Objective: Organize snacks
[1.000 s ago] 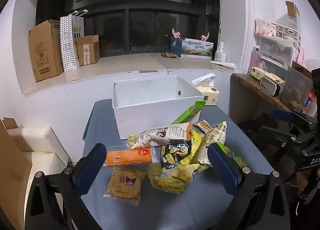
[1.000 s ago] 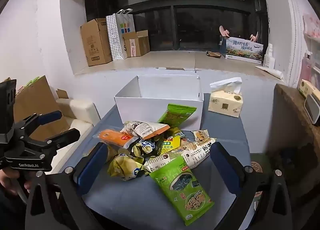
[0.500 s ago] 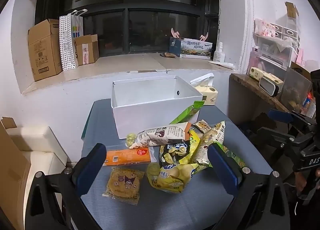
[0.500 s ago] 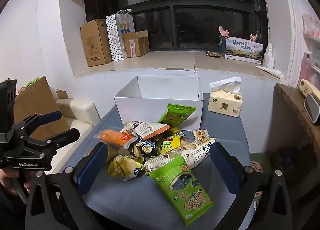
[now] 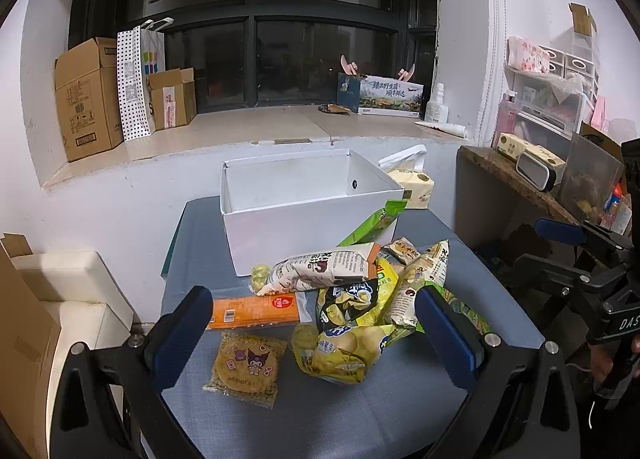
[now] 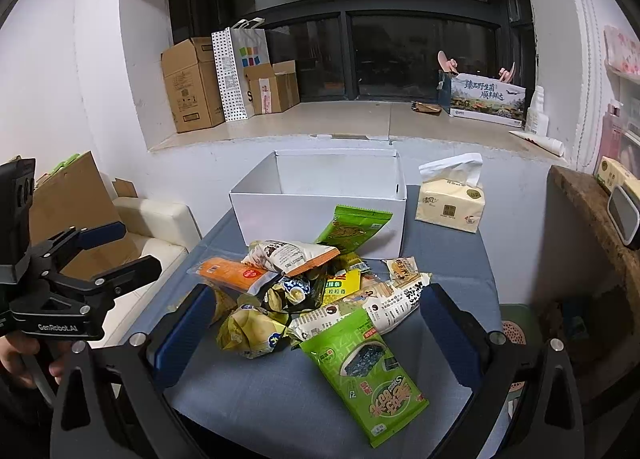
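A pile of snack packets lies on the grey-blue table (image 5: 360, 411) before an empty white box (image 5: 304, 219), which also shows in the right wrist view (image 6: 316, 211). The pile includes an orange packet (image 5: 256, 311), a cookie pack (image 5: 246, 367), yellow chip bags (image 5: 344, 351) and a white-brown bag (image 5: 320, 267). A green seaweed packet (image 6: 368, 371) lies nearest in the right wrist view. My left gripper (image 5: 314, 323) is open and empty, hovering before the pile. My right gripper (image 6: 316, 323) is open and empty, also hovering before the pile.
A tissue pack (image 6: 450, 203) stands right of the box. Cardboard boxes (image 5: 86, 99) and a dotted bag (image 5: 138, 83) sit on the window ledge. A dark side shelf (image 5: 520, 183) is at the right, a white seat (image 5: 68, 299) at the left.
The left wrist view has shifted slightly, the box and pile sitting a little further left and higher. The right gripper has barely moved. Both grippers stay open.
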Available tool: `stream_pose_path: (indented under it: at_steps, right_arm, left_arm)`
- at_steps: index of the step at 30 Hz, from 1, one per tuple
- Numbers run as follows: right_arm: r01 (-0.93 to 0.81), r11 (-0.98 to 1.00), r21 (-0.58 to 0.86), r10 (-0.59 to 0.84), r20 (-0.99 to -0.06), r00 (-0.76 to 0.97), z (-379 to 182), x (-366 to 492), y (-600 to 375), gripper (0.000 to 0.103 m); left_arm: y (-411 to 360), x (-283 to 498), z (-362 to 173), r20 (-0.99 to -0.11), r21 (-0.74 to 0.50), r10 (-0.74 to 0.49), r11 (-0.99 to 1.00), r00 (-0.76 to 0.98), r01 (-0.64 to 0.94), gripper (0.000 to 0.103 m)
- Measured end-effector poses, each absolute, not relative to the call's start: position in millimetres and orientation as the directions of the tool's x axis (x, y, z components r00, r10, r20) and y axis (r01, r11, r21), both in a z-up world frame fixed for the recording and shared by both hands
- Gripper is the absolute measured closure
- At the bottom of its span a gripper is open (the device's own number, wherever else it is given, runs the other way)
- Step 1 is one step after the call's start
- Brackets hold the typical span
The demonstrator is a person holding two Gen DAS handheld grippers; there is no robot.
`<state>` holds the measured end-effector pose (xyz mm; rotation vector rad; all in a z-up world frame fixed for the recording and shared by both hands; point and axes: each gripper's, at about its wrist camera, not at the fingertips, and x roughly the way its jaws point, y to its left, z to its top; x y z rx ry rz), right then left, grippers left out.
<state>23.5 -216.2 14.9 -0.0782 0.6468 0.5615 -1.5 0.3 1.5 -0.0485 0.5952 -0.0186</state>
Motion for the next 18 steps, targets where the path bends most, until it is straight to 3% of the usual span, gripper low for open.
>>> stream_pose_path:
  at_steps: [18]
  right_arm:
    - [-0.522, 0.846, 0.106, 0.476, -0.592, 0.650, 12.1, 23.7, -215.8, 0.000]
  left_arm:
    - [-0.2, 0.0, 2.9, -0.562, -0.047, -0.034, 0.999, 0.826, 0.009, 0.000]
